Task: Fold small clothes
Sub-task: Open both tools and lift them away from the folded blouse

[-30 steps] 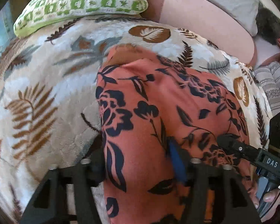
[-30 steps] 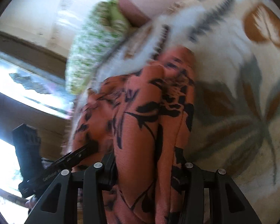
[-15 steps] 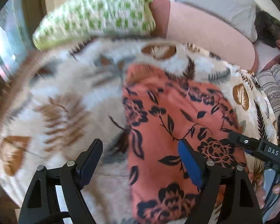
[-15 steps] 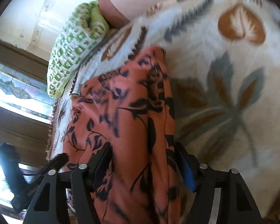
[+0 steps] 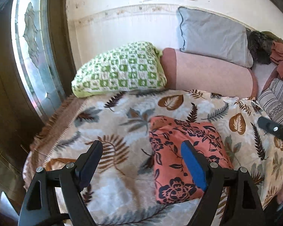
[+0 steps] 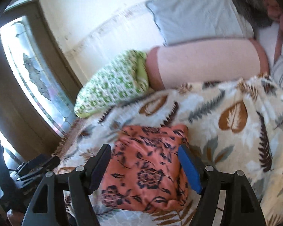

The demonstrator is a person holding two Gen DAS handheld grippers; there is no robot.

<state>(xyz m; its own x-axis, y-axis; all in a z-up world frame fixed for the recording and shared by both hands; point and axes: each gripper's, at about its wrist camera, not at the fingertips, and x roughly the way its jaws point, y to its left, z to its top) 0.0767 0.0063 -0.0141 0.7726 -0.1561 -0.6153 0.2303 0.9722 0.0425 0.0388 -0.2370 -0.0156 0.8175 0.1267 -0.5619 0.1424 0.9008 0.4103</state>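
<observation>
In the left wrist view the left gripper point(image 5: 141, 162) hangs with its jaws wide and empty, and the orange floral garment point(image 5: 184, 162) lies as a compact folded packet on the leaf-print blanket point(image 5: 111, 124), set in open space (likely so the fold keeps its shape). In the right wrist view the right gripper point(image 6: 144, 166) hovers above that packet point(image 6: 149, 169), jaws opening and pressing nothing; the green checked pillow point(image 6: 113, 86) and pink bolster point(image 6: 207, 62) lie far off, blocking nothing.
</observation>
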